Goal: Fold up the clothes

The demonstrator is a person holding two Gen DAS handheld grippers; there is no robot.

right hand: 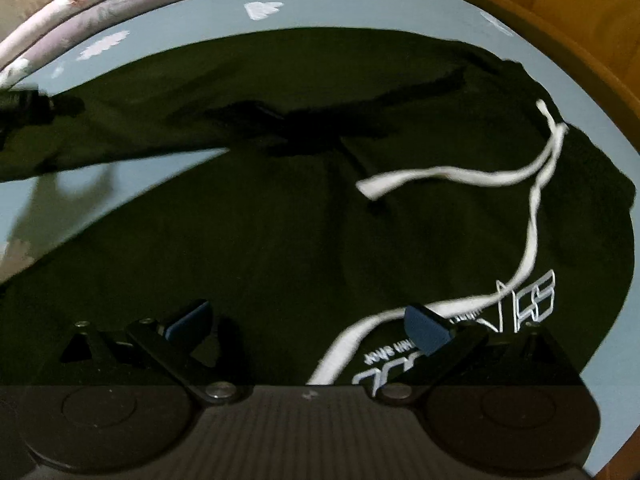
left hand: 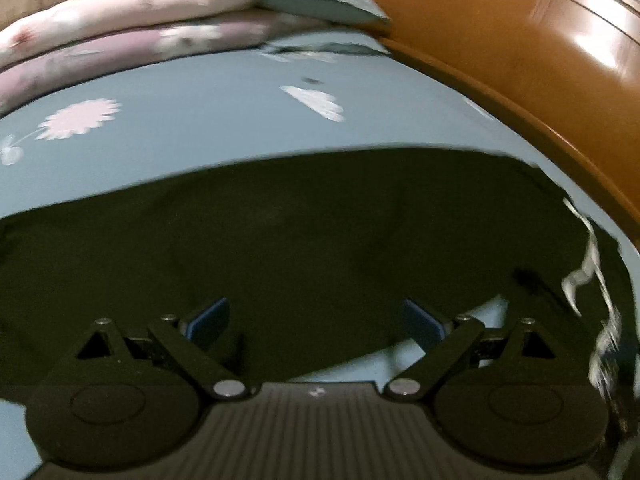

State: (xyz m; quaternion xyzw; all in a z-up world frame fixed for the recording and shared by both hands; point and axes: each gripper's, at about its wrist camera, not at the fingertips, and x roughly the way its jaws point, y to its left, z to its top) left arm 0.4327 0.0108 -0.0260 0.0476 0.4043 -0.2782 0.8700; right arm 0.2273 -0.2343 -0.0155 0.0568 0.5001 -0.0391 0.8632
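Both grippers, left gripper (left hand: 316, 320) and right gripper (right hand: 308, 324), sit nearest the cameras with jaws spread wide, holding nothing. Beyond them a blue flowered bed (right hand: 400, 12) carries dark green shorts (right hand: 280, 220), spread flat and seemingly unfolded, legs apart. Smaller still, a white drawstring (right hand: 460, 172) trails loose across the waist. Folding looks barely begun.

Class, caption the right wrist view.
Open right gripper above dark green garment, white drawstring, on blue bedsheet.
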